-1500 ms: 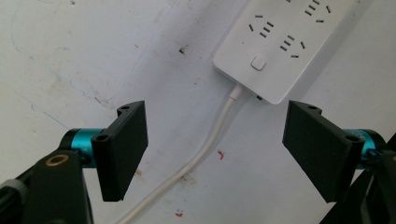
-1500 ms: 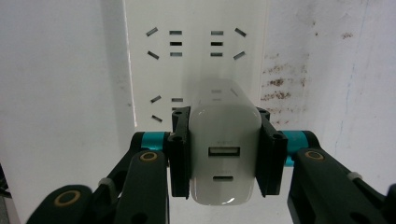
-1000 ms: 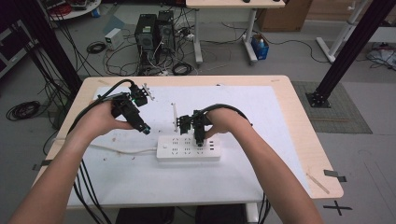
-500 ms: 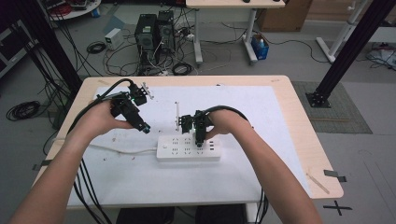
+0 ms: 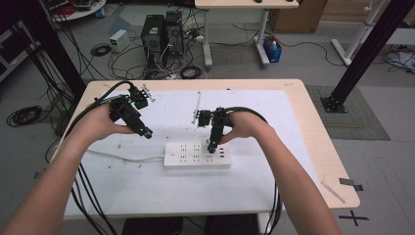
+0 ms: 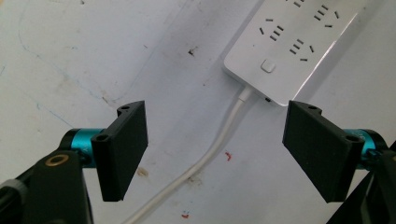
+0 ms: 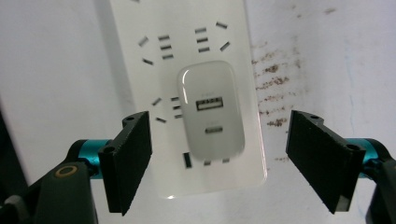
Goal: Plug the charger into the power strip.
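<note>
A white power strip (image 5: 195, 155) lies on the white mat in the middle of the table, its cord (image 6: 219, 144) running off to the left. A white USB charger (image 7: 211, 111) is plugged into the strip (image 7: 126, 28). My right gripper (image 7: 219, 158) points down over it. Its jaws have just been opening and stand wide on either side of the charger without touching it. In the high view the right gripper (image 5: 211, 148) hangs over the strip's right part. My left gripper (image 6: 217, 149) is open and empty above the cord end of the strip (image 6: 289, 51), left of it (image 5: 147, 133).
A thin pale rod (image 5: 197, 105) lies on the mat behind the right hand. Brown stains (image 7: 271, 93) mark the mat beside the strip. Computer towers (image 5: 161, 32) and loose cables sit on the floor beyond the table's far edge. Black cables trail from both grippers.
My right hand has drawn slightly up and to the right above the strip. The left hand has stayed put.
</note>
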Action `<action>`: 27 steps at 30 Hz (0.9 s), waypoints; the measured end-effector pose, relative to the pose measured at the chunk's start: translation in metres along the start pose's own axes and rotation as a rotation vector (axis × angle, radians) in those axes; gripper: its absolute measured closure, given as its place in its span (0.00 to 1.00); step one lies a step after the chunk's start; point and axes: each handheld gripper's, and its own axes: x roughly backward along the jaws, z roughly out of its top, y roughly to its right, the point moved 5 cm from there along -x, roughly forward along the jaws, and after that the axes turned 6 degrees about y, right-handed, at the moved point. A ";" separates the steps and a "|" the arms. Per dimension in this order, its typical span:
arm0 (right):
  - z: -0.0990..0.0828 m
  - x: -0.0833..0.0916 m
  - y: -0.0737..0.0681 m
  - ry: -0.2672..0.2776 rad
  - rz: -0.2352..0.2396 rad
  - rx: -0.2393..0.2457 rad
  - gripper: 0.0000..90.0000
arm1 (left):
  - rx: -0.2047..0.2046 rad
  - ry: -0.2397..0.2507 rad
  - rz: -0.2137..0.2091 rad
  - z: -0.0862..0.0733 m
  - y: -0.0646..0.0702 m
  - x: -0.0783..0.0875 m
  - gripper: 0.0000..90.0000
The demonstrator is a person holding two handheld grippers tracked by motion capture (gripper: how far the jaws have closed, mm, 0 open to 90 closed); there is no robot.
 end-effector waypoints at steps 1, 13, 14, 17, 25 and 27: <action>0.000 0.000 0.000 0.000 0.000 0.000 0.25 | 0.000 0.000 0.000 0.000 0.000 0.000 0.25; -0.069 0.078 0.031 0.132 -0.232 -0.562 0.19 | 0.053 0.020 0.051 -0.002 -0.008 0.000 0.25; -0.083 0.089 0.035 0.161 -0.267 -0.657 0.19 | 0.067 0.014 0.058 -0.003 -0.010 0.000 0.25; -0.099 0.102 0.039 0.215 -0.315 -0.745 0.19 | 0.073 0.007 0.059 -0.004 -0.012 -0.001 0.25; -0.115 0.108 0.044 0.224 -0.344 -0.806 0.19 | 0.086 -0.004 0.055 -0.007 -0.016 -0.005 0.25; -0.115 0.107 0.044 0.217 -0.348 -0.817 0.19 | 0.092 -0.005 0.058 -0.007 -0.016 -0.006 0.25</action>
